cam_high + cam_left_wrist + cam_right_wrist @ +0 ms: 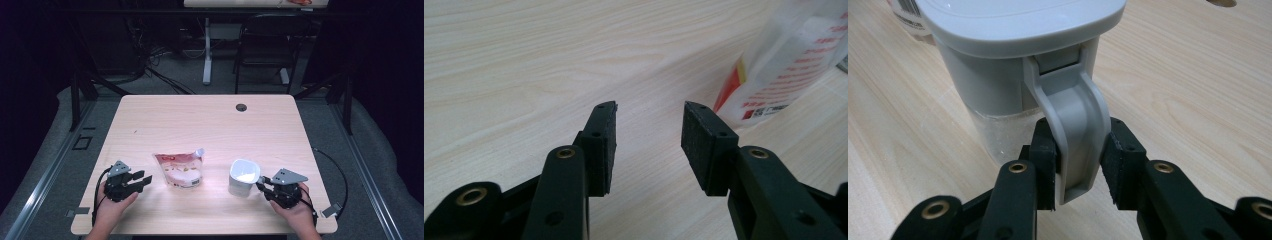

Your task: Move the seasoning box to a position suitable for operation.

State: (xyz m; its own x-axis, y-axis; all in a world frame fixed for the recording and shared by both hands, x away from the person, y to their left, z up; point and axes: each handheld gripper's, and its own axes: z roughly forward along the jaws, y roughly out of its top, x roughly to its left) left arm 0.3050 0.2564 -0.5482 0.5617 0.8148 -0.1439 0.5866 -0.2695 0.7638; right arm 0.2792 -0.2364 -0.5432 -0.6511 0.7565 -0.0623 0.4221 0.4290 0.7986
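Note:
A white jug [243,177] with a grey handle [1075,130] stands upright at the table's front right. My right gripper [264,183] is shut on that handle, its pads pressing both sides [1075,160]. A white and red snack pouch [179,169] lies near the front middle; in the left gripper view the pouch [784,65] is at the upper right. My left gripper [145,179] rests to the left of the pouch, open, with nothing but bare table between its pads [649,140].
The wooden table [210,125] has a cable hole [241,107] near its far edge. A dark chair [267,47] and another desk's leg [207,50] stand beyond the table. Cables trail from both grippers off the front corners.

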